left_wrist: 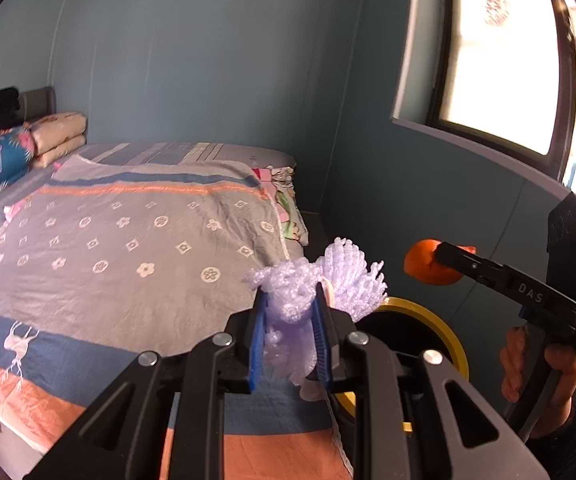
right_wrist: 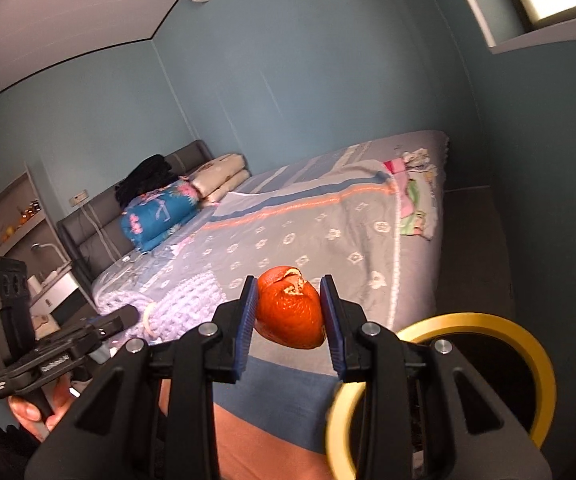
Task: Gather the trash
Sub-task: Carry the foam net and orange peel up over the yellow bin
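Note:
My left gripper (left_wrist: 290, 304) is shut on a crumpled purple foam net (left_wrist: 320, 280), held above the bed's near corner. The net also shows in the right wrist view (right_wrist: 184, 304). My right gripper (right_wrist: 290, 300) is shut on an orange peel (right_wrist: 290, 312); in the left wrist view the peel (left_wrist: 424, 266) is at the right, above the bin. The yellow-rimmed black trash bin (left_wrist: 428, 320) stands on the floor beside the bed, just below both grippers, and shows at the lower right of the right wrist view (right_wrist: 528, 344).
A bed with a patterned grey, blue and orange quilt (left_wrist: 128, 248) fills the left. Folded bedding and pillows (left_wrist: 16, 148) lie at its head. A blue wall with a window (left_wrist: 500, 60) is on the right. A shelf and nightstand (right_wrist: 20, 232) stand beyond the bed.

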`<state>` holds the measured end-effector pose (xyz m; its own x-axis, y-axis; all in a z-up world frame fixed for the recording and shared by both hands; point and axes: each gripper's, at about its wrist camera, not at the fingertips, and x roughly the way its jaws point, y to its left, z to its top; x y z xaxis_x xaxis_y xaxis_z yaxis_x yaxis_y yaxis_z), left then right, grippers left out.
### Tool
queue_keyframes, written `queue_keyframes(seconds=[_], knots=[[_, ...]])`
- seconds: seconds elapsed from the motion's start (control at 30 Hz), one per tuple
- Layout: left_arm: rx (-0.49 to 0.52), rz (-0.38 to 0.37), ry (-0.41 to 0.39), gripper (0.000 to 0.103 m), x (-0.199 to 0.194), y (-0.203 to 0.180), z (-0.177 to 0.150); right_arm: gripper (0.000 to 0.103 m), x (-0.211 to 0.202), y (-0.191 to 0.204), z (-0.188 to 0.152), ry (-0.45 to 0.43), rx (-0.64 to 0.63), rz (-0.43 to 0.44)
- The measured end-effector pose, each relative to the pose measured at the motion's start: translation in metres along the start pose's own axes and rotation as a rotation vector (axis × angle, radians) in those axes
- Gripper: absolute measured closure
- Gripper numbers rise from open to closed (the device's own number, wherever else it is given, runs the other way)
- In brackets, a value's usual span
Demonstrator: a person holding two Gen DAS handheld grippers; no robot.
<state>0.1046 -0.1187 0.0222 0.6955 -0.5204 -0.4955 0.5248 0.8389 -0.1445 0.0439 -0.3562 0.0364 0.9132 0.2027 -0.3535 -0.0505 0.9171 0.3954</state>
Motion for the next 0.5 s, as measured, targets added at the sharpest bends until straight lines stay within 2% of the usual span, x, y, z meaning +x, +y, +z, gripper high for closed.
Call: queue_keyframes(seconds=[0.17,0.5], knots=[[0.057,-0.013,0.031,0.083,0.019,-0.025,-0.001,0.072,-0.005,-0.024,-0.008,-0.006,0.028,-0.041],[0.093,-0.109,0.140,0.081,0.069,-0.059,-0.015,0.072,0.000,-0.080,-0.030,0.023,0.146,-0.124]])
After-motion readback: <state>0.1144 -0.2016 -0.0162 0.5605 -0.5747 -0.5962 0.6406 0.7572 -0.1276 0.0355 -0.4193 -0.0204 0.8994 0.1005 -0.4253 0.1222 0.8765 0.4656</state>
